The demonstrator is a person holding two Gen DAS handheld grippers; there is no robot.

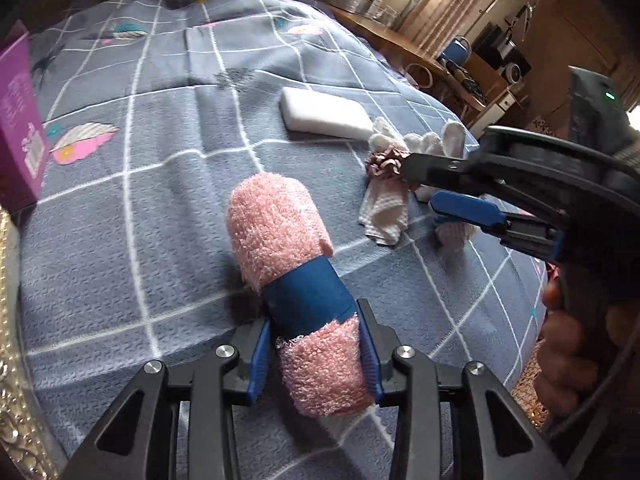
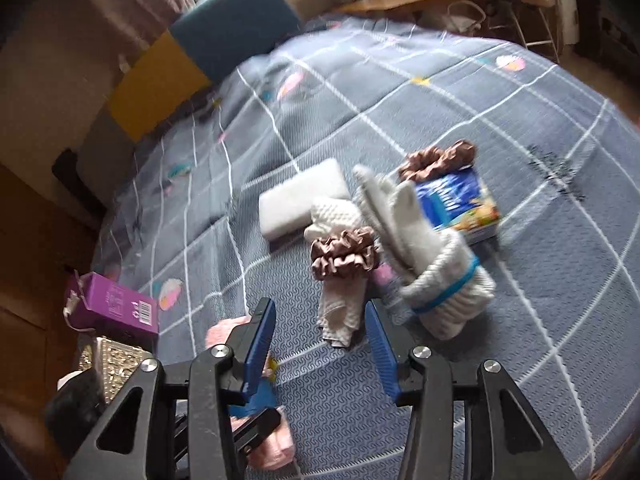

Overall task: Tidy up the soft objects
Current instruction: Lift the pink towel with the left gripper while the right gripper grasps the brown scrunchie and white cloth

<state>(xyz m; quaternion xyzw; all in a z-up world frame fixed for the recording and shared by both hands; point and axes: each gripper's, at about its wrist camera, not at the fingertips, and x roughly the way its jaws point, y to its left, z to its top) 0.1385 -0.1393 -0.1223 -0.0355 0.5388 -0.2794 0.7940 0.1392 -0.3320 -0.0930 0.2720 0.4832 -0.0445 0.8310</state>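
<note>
A pink rolled towel (image 1: 276, 224) with a blue band (image 1: 308, 296) lies on the grey checked bedspread (image 1: 140, 208). My left gripper (image 1: 314, 316) is shut on the towel's near end, a blue pad pressing each side. My right gripper (image 2: 318, 306) is open; a crumpled white cloth (image 2: 340, 316) lies on the bed just beyond its tips, untouched. A brown scrunchie (image 2: 344, 256) sits on that cloth. From the left wrist view, the right gripper (image 1: 420, 184) hovers by the scrunchie (image 1: 386, 164) and the cloth (image 1: 384, 208).
A white foam block (image 2: 300, 200) lies farther back. Rolled white gloves (image 2: 440, 280), a blue packet (image 2: 456, 204) and a second scrunchie (image 2: 440, 160) sit to the right. A purple box (image 2: 116, 304) stands at the bed's left edge. A wooden desk (image 1: 384, 40) is behind.
</note>
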